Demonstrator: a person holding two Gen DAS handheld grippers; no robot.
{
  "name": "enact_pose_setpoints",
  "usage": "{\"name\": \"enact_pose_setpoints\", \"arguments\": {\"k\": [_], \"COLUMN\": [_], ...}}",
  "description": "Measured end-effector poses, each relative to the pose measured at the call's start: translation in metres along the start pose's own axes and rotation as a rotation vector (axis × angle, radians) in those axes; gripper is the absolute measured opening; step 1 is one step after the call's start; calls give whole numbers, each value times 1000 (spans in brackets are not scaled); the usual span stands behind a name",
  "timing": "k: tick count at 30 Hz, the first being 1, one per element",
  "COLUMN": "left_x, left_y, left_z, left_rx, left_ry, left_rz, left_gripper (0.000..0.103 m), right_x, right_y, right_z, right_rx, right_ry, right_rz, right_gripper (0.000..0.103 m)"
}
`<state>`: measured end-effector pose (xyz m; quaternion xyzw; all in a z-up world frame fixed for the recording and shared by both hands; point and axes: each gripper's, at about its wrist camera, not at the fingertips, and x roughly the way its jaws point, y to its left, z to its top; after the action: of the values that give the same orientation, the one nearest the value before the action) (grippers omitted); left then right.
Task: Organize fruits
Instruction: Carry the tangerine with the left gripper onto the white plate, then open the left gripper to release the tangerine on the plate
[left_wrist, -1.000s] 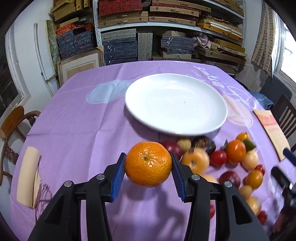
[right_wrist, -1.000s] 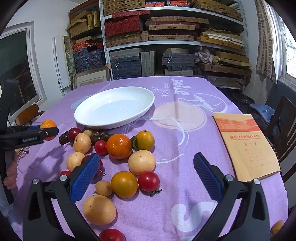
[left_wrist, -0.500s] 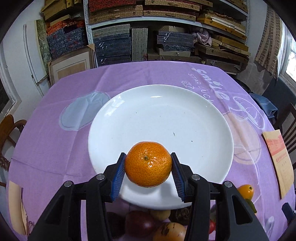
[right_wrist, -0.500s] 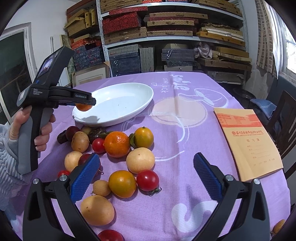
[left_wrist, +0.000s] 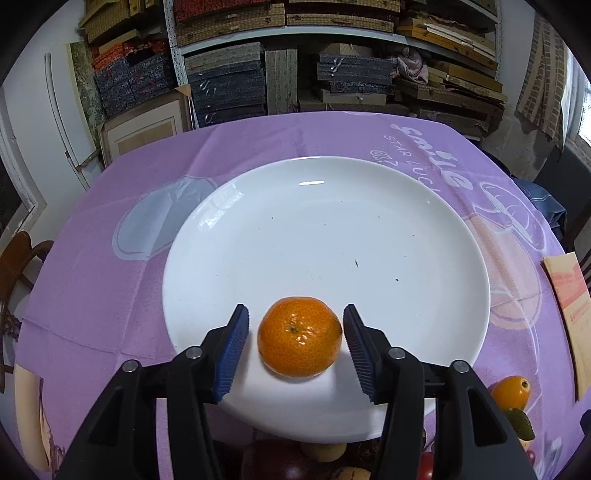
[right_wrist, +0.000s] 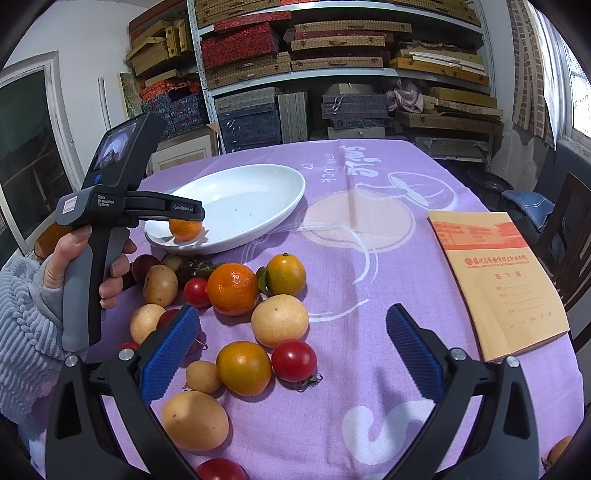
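**A:** Nearest the right camera, what was there?

**B:** The right gripper (right_wrist: 291, 354) stood with its jaws spread wide, nothing between them, over the loose fruit pile (right_wrist: 236, 317) on the purple tablecloth (right_wrist: 369, 302). A red tomato (right_wrist: 294, 360) and a pale round fruit (right_wrist: 279, 320) lay between its blue pads (right_wrist: 168, 360).

**A:** And the other tool?

**B:** The left gripper (left_wrist: 295, 345) was over the near part of the white plate (left_wrist: 332, 240), held by a hand (right_wrist: 92, 266) in a grey knitted sleeve (right_wrist: 18, 332). Its jaws had just been opening. The mandarin (left_wrist: 300, 336) sat between them, but neither pad pressed on it; a gap showed on each side.

**A:** So where was the mandarin?

**B:** It rested on the plate, close to the near rim, stem end up. It was the only fruit there; the rest lay on the cloth in front of the plate.

**A:** Farther out?

**B:** A tan booklet (right_wrist: 495, 280) lay to the right, well apart from the fruit. Behind the table stood shelves (right_wrist: 332, 74) stacked with flat boxes.
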<state>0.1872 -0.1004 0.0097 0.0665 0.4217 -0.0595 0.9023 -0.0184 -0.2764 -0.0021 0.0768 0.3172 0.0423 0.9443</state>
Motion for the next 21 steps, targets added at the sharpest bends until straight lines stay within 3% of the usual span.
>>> {"name": "enact_pose_setpoints", "arguments": {"k": [4,10,13,14,15,16,21], "left_x": [-10,1,2,1,1,0,-1], "left_y": [6,7,8,8,7,6,8], "left_z": [1,-2,-3,-3,-3,-3,-1], "left_rx": [-17,-21,-31,-25,-18,-11,-4], "left_ry": [-10,11,12,11,9,9,1], "left_rz": [-17,-14,-23,-21,-19,-20,-23], "left_gripper": [63,63,63,63,63,63,63], "right_x": [6,38,49,51,51,53,48], "right_y": [3,-2,0,1,3,6,15], "right_z": [-2,4,-2,-5,-7,-8,-15], "right_rx": [-17,11,-15,-27,-33,-37,-81], "right_ry": [18,135,197,213,222,237,229], "right_rz": [9,61,48,53,71,86,71], "right_gripper": [99,99,98,95,78,68,67]}}
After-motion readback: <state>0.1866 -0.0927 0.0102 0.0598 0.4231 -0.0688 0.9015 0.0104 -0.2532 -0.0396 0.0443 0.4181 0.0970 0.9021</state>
